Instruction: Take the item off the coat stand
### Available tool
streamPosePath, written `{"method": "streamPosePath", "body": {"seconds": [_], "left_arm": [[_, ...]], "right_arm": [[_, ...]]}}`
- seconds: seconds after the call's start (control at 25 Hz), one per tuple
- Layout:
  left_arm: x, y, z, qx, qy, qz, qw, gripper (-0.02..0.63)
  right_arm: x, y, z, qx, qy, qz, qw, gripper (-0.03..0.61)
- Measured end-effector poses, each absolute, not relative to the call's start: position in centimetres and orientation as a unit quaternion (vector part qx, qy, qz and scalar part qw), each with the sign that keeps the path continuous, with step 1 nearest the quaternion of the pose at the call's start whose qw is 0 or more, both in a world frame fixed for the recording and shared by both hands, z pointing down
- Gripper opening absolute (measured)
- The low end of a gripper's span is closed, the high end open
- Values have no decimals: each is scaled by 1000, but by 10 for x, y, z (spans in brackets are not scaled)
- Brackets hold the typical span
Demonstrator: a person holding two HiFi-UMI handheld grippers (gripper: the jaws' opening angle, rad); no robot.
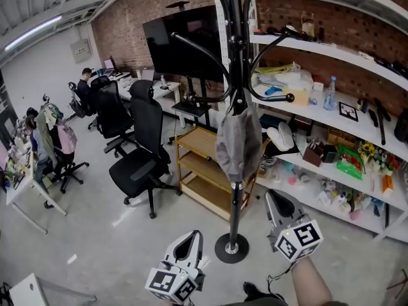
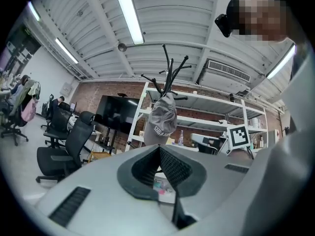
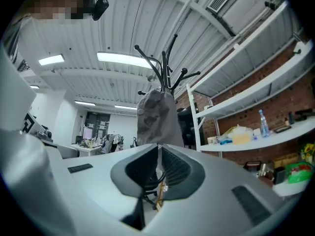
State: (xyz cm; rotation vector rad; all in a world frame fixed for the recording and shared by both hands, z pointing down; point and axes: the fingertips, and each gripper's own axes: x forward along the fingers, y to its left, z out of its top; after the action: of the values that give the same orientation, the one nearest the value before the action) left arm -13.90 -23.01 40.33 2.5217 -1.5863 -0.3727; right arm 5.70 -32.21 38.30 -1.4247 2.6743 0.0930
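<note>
A grey cap [image 1: 239, 142] hangs from a hook of the black coat stand [image 1: 236, 56], whose round base [image 1: 231, 248] stands on the floor just ahead of me. My left gripper [image 1: 189, 240] is low and to the left of the base, with its jaws together and nothing between them. My right gripper [image 1: 275, 199] is to the right of the pole, below the cap, also shut and empty. In the left gripper view the cap [image 2: 162, 118] hangs ahead above the closed gripper [image 2: 159, 149]. The right gripper view shows the cap [image 3: 157, 117] close ahead over the shut gripper [image 3: 158, 146].
A low wooden trolley [image 1: 204, 171] stands right behind the stand. Black office chairs [image 1: 143, 158] are to the left. White shelving [image 1: 331, 116] packed with items runs along the brick wall at the right. A dark screen [image 1: 182, 40] stands behind. A person [image 1: 85, 81] sits at a far desk.
</note>
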Motion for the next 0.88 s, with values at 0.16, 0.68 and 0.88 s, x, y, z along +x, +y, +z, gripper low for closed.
{"method": "streamPosePath", "body": {"seconds": [0.16,0.68,0.88], "left_arm": [[-133,-250,390,831,-540,-124,54,6],[-117,-301,329,817,-563,-124,3,6],[-112,-310,316,813,-568,-127,-5,6]], "right_arm": [[56,-348,358,-450,889,34,73,11],[36,-400,311,-384,920,48,69,155],[30,-414,289,-375,922,72,61,155]]}}
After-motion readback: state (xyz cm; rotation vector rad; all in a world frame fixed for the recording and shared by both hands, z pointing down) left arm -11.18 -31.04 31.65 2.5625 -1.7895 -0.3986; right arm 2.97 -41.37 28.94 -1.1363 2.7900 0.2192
